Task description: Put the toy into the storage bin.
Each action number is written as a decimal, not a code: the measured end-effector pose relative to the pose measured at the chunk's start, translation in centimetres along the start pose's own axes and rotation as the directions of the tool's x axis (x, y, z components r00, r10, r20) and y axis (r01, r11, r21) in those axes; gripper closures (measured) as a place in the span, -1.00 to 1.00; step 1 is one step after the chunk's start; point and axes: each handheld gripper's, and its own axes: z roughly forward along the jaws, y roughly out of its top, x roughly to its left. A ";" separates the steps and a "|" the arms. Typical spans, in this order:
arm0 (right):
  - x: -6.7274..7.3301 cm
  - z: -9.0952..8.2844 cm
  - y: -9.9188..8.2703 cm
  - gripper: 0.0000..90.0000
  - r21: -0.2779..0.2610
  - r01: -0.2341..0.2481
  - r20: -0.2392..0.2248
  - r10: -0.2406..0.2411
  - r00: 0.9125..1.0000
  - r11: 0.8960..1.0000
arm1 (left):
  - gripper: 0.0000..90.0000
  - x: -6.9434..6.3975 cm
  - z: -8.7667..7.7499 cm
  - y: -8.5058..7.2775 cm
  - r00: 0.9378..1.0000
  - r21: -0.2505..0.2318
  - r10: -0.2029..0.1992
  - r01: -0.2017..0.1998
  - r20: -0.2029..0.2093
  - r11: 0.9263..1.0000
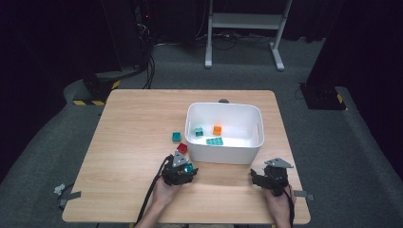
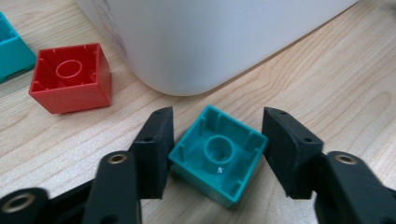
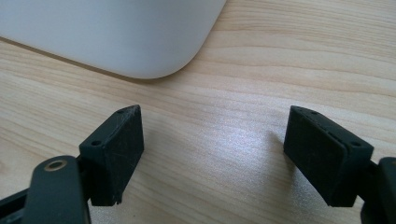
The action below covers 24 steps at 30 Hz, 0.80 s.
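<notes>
- Teal brick point(image 2: 215, 156) lies hollow side up on the table point(image 1: 128, 128), lower centre of the left gripper view, just in front of the white bin point(image 1: 224, 133).
- Left gripper point(image 2: 217, 149) straddles it: one pad touches a corner, the other stands just clear, no pinch.
- Right gripper point(image 3: 212, 156), lower right of the high view, rests low, jaws spread over bare wood.
</notes>
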 end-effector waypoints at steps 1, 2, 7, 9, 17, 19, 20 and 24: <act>0.0 0.0 0.0 -0.55 0.000 0.000 0.000 0.000 1.000 1.000 | 0.05 0.0 0.0 0.0 1.000 0.002 0.003 -0.003 0.004 1.000; 0.0 0.0 0.0 -0.55 0.000 0.000 0.000 0.000 1.000 1.000 | 0.06 0.0 0.1 0.0 1.000 0.003 0.007 -0.007 0.004 1.000; 0.0 0.0 0.0 -0.55 0.000 0.000 0.000 0.000 1.000 1.000 | 0.07 -0.2 0.0 0.1 1.000 0.012 0.023 -0.023 -0.001 1.000; 0.0 0.0 0.0 -0.55 0.000 0.000 0.000 0.000 1.000 1.000 | 0.07 -0.2 0.0 0.1 1.000 0.013 0.022 -0.022 -0.002 1.000; 0.0 0.0 0.0 -0.55 0.000 -0.001 0.000 0.001 1.000 1.000 | 0.08 -0.3 0.0 0.3 1.000 0.027 0.018 -0.018 0.000 0.999; 0.0 0.0 0.0 -0.55 0.000 0.000 0.000 0.000 1.000 1.000 | 0.08 -0.4 -0.1 0.4 1.000 0.028 0.023 -0.023 0.004 0.999; 0.0 0.0 0.0 -0.55 0.000 0.000 0.000 0.000 1.000 1.000 | 0.08 -0.4 -0.2 0.4 1.000 0.028 0.021 -0.021 0.009 0.999; 0.0 0.0 0.0 -0.55 0.000 0.000 0.000 0.000 1.000 1.000 | 0.08 -0.4 -0.6 0.7 0.999 0.026 0.007 -0.008 0.032 1.000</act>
